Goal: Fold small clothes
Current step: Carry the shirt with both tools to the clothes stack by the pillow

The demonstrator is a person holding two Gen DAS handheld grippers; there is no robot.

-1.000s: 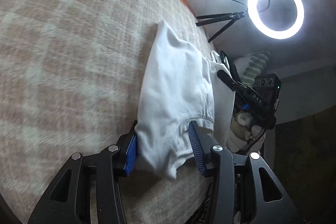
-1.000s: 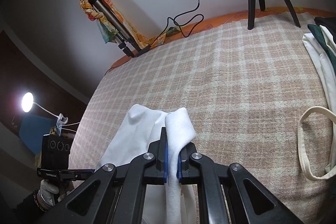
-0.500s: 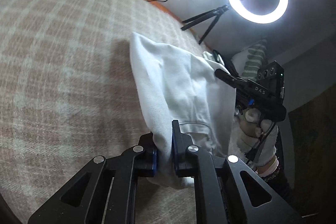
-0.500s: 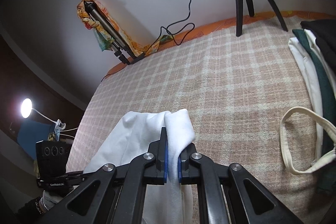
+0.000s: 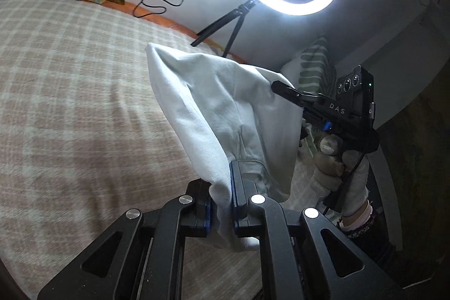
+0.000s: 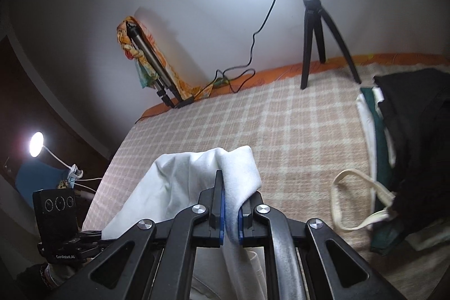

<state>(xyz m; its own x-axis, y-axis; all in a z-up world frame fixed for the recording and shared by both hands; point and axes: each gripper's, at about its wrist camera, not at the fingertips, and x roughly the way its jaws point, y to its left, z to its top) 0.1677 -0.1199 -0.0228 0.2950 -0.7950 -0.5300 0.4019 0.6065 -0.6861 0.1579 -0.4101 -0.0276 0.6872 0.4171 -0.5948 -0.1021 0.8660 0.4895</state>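
since a second ago your left gripper has closed on the white garment and both lifted it off the checked blanket. right gripper clamped on the other corner. lift step; next, carry the edge over evenly and lay flat.

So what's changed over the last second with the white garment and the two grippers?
The left gripper, whose jaws have just been closing, clamped the white garment; both grippers raised it off the checked blanket. The right gripper stayed shut on its corner; the clothes pile is unmoved.
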